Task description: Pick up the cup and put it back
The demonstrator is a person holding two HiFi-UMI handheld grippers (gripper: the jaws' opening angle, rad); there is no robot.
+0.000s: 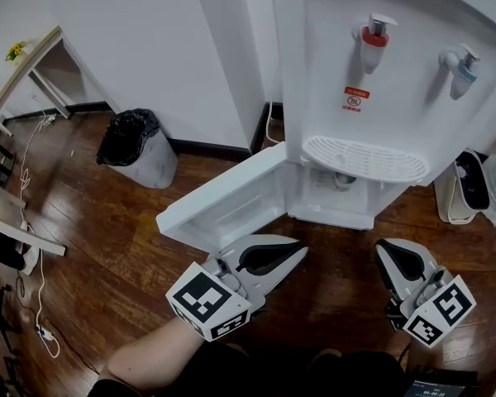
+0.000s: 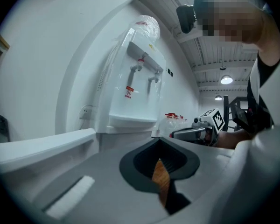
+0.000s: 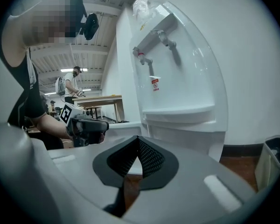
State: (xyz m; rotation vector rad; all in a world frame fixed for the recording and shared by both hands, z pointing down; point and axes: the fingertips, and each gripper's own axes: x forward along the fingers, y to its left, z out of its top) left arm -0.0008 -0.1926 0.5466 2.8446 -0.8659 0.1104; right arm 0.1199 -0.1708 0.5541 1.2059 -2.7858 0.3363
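I held the left gripper and right gripper low before the dispenser, each closed on nothing, while what looked like the cup sat in the open cabinet under the drip tray. One gripper, I judged, should open wide before reaching in, clear of the door. The dispenser's red label was too small to read.

The water dispenser stands ahead against the wall, its lower door open leftward, a bin farther left. My left gripper hovers before the door, my right gripper to its right.
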